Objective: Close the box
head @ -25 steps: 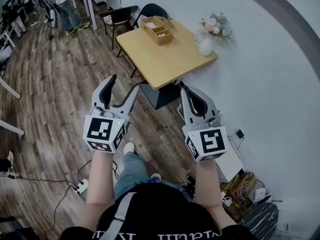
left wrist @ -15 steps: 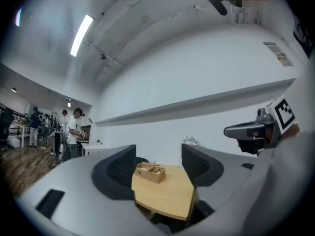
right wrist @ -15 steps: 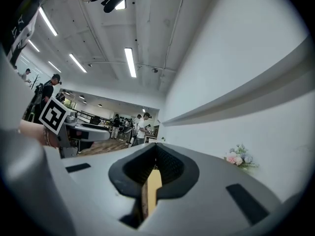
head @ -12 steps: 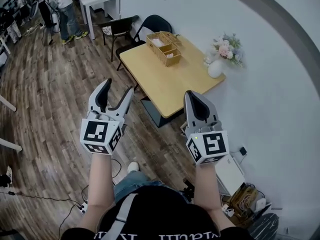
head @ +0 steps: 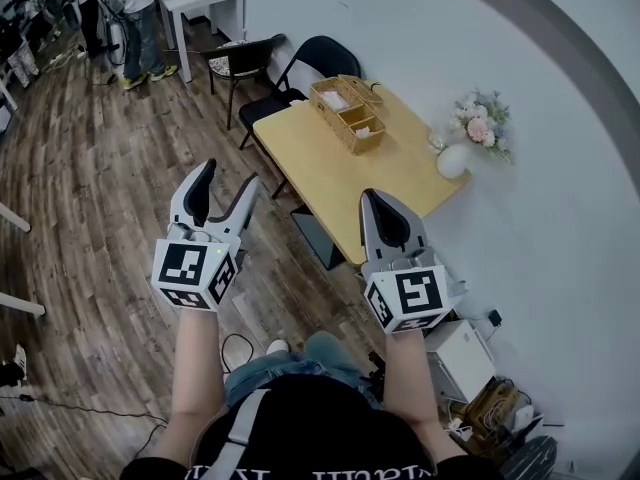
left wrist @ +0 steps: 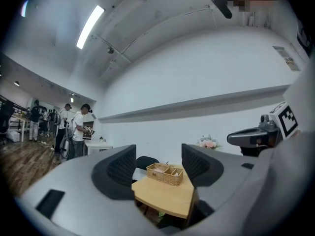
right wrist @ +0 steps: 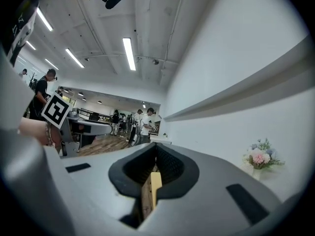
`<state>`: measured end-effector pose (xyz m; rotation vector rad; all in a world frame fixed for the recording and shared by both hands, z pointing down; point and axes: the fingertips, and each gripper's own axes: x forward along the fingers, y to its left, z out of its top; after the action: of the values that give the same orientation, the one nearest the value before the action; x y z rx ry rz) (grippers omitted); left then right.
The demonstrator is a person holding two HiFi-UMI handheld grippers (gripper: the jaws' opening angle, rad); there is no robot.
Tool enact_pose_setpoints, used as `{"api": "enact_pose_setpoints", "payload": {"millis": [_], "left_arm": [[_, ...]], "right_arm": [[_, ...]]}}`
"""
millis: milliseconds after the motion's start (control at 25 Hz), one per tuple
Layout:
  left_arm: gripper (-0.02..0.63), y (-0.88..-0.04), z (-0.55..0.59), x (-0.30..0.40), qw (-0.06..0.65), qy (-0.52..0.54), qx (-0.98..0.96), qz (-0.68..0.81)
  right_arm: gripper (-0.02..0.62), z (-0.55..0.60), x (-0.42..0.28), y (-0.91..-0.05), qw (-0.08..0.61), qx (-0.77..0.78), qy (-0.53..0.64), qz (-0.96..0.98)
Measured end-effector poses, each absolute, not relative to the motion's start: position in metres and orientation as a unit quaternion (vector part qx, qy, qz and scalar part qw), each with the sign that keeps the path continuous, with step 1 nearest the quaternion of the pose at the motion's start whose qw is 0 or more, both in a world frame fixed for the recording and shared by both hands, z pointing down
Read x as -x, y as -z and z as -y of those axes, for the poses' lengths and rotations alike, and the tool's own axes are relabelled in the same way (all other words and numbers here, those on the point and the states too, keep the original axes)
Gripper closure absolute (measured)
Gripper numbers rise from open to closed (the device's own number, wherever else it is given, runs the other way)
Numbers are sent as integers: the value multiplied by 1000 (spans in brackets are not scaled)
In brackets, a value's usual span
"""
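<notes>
The woven box sits open at the far end of the smooth wood surface, well apart from both grippers. The black-and-white square markers have no words. The left gripper has wide fingers, and its view shows the box far off between them. The right gripper has its fingers pressed together, holding nothing.

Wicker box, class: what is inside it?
The box on the table shows dividers and pale contents, too small to identify. In the left gripper view its wall covers most of the inside.
</notes>
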<state>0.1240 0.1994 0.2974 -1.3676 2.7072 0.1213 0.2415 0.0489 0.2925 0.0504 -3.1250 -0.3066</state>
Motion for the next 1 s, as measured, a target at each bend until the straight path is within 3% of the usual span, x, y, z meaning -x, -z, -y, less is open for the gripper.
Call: {"api": "enact_pose_setpoints", "payload": {"millis": [560, 1000], "left_arm": [[330, -308, -187, -29, 47, -26, 432, -900], [330, -316, -119, 102, 21, -5, 457, -889]], "right_arm": [[580, -18, -133, -306, -5, -6, 69, 998], [580, 48, -3, -317, 3, -30, 42, 999]]}}
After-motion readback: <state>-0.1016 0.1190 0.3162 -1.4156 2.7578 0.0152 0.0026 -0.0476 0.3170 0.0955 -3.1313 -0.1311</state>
